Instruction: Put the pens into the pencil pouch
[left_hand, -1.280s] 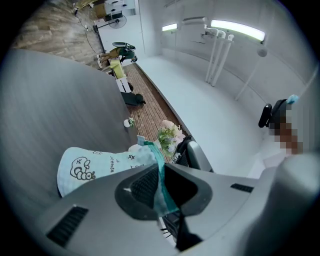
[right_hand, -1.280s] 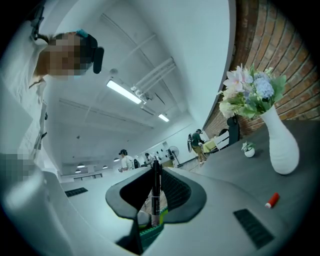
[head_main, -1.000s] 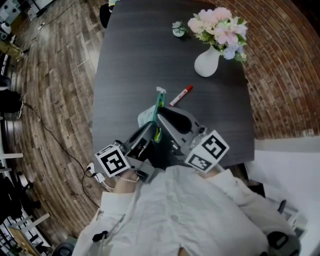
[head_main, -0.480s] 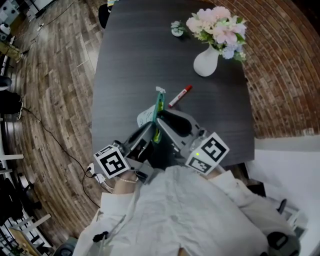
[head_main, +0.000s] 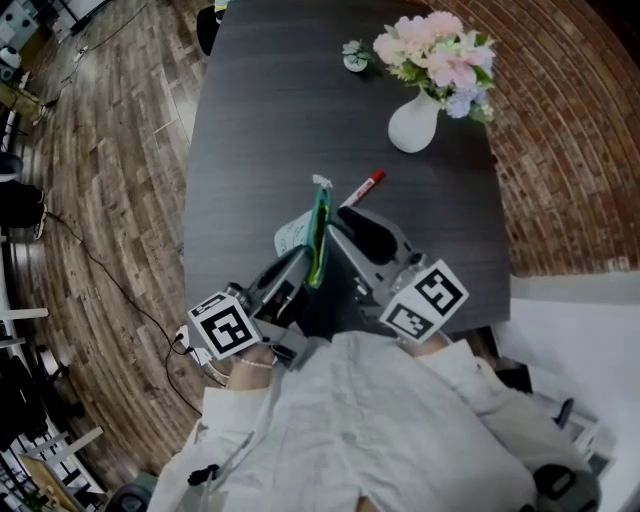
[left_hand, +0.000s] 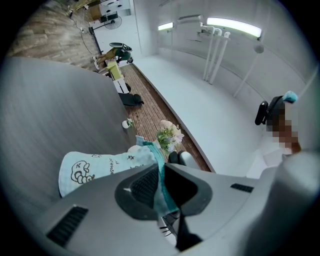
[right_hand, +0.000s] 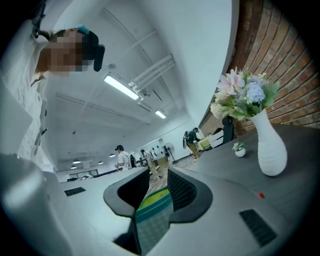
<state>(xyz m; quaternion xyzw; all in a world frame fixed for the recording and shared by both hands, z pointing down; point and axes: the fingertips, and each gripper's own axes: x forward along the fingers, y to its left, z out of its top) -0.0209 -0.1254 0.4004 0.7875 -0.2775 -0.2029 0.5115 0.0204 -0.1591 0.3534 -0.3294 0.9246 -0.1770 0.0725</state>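
Note:
A light blue pencil pouch (head_main: 319, 230) with cartoon print and a green zip edge hangs over the dark table (head_main: 260, 130), edge-on in the head view. My left gripper (head_main: 306, 264) is shut on its teal rim; in the left gripper view the pouch (left_hand: 100, 167) spreads out to the left of the pinching gripper (left_hand: 161, 187). My right gripper (head_main: 342, 230) sits just right of the pouch, jaws opening. The pouch's striped edge (right_hand: 152, 210) lies loose in the gap of that gripper (right_hand: 155, 187). A red pen (head_main: 362, 190) lies on the table beyond it.
A white vase (head_main: 413, 125) of pink and blue flowers stands at the table's far right. A small potted plant (head_main: 353, 58) sits at the far edge. Wooden floor lies to the left and a brick-patterned surface to the right. People stand far off in the room.
The right gripper's jaws have spread and it has drawn slightly right, off the pouch. The pouch now hangs straighter from the left gripper, which has kept still.

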